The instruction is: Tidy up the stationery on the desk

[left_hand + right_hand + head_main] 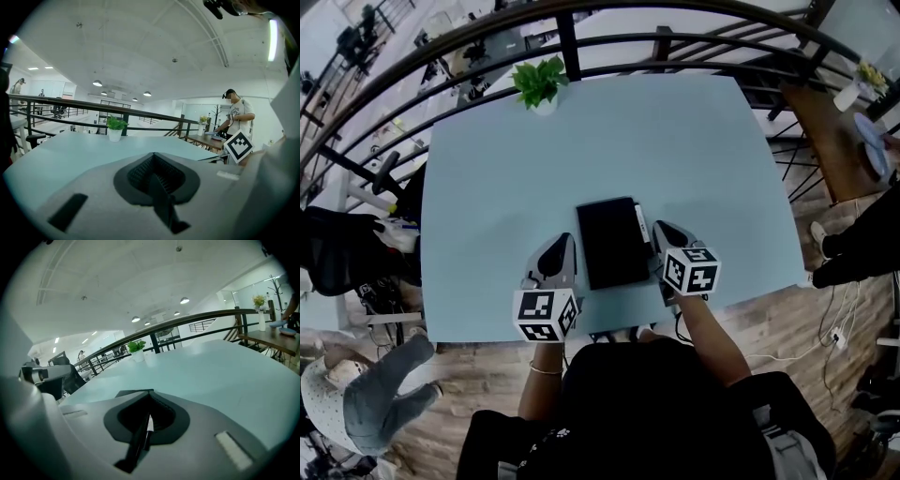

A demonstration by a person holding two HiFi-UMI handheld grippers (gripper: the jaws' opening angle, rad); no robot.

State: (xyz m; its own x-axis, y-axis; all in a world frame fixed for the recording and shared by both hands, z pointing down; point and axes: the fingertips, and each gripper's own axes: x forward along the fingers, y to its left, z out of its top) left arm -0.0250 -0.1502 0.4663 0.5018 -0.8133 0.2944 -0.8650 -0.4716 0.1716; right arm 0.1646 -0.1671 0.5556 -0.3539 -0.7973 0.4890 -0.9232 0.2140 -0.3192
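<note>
A black flat case (612, 243) lies on the light blue desk (581, 150) near its front edge. A slim pen with a white part (640, 223) rests along the case's right edge. My left gripper (560, 242) sits just left of the case, jaws shut with nothing between them (152, 176). My right gripper (663, 231) sits just right of the case and pen, jaws pressed together (147, 422), only a thin pale slit showing. A dark corner of the case (132, 392) shows beyond the right jaws.
A small potted plant (540, 84) stands at the desk's far edge, with a dark curved railing (675, 42) behind it. A wooden table (830, 131) with plates is off to the right, where a person (236, 115) stands. A chair and another person are on the left.
</note>
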